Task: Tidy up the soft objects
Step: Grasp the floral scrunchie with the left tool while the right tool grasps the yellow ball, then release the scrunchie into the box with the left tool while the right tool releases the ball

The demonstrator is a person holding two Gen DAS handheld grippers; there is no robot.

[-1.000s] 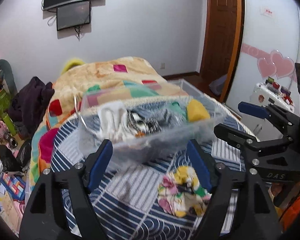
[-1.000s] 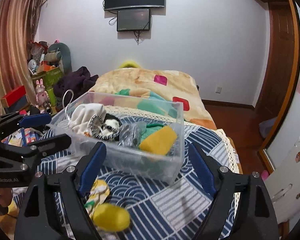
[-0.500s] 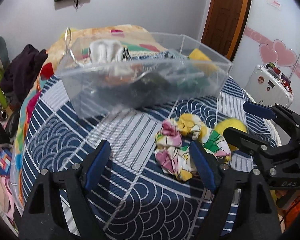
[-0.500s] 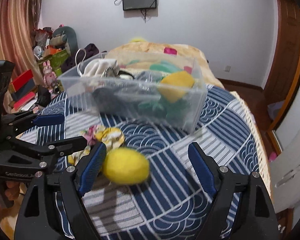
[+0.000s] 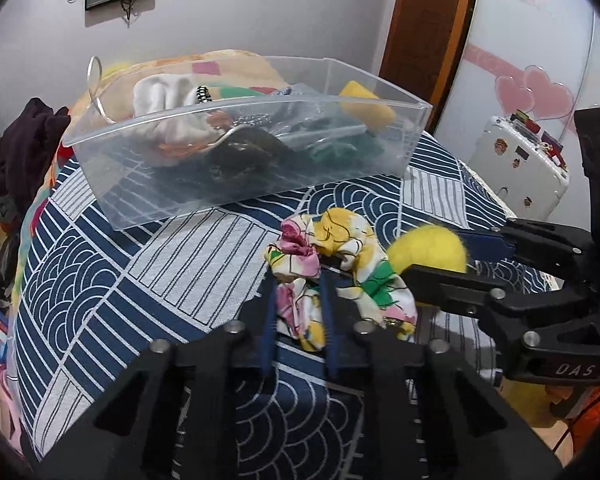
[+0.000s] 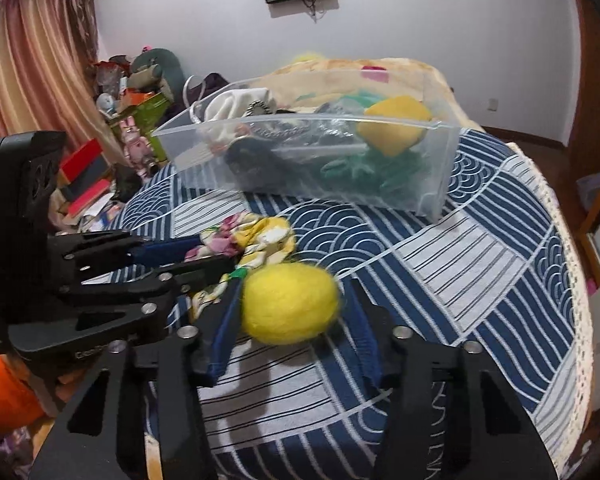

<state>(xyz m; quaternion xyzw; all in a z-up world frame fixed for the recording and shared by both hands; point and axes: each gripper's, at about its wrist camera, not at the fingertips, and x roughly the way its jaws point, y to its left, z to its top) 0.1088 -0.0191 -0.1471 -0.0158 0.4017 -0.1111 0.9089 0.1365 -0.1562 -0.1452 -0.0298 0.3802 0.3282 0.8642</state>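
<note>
A floral fabric scrunchie lies on the blue patterned tablecloth. My left gripper is shut on the near part of the scrunchie. A fuzzy yellow ball sits right of it. My right gripper has its jaws closed against both sides of the ball. The ball also shows in the left wrist view, and the scrunchie in the right wrist view. A clear plastic bin with several soft items stands behind them; it also shows in the right wrist view.
A bed with a patchwork blanket lies behind the table. Clutter and toys stand at the left. A white suitcase and a wooden door are at the right. The table edge has lace trim.
Both grippers have come down toward the table and closed: the left on the scrunchie, the right on the yellow ball. Both were wide open before.
</note>
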